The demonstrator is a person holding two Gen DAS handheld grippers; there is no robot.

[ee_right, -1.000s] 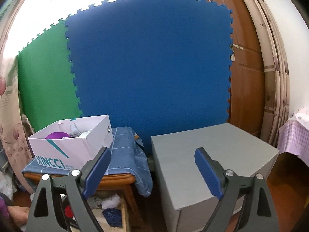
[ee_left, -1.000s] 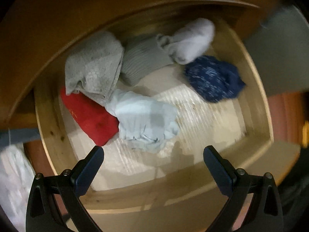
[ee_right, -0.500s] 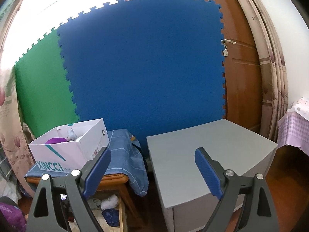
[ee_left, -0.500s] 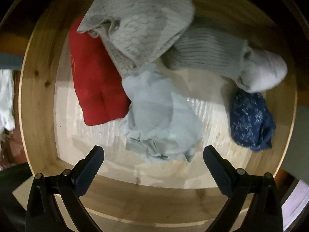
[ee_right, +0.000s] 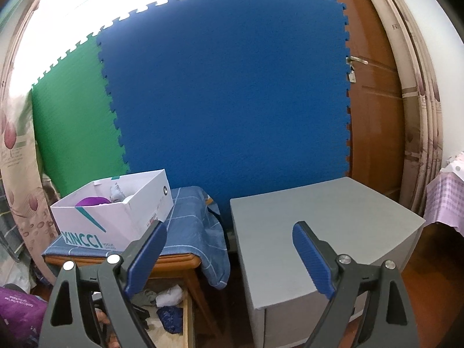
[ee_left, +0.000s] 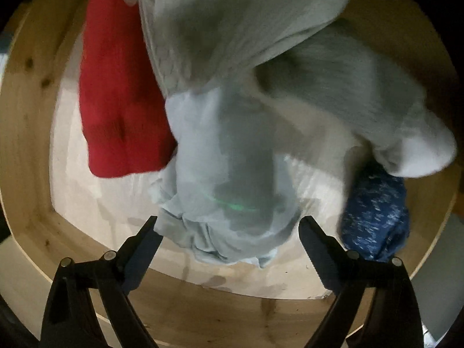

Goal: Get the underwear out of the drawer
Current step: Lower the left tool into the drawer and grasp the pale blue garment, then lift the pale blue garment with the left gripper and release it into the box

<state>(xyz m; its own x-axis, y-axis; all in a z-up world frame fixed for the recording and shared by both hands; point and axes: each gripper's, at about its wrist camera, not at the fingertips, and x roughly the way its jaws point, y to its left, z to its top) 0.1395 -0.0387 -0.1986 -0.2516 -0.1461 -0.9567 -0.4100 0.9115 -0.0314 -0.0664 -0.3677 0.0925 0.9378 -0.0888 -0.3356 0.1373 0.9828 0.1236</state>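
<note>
The left tool (ee_left: 227, 227) points down into the drawer (ee_left: 26, 145), its jaws closing around the near end of the pale blue underwear (ee_left: 226, 179) but not yet pressing it. Beyond the underwear lie a red cloth (ee_left: 119, 95) and a grey cloth (ee_left: 232, 26), both touching it; a careless pinch could drag them out too. The right tool (ee_right: 229, 249) hangs wide and empty over the grey cabinet (ee_right: 313, 226).
</note>
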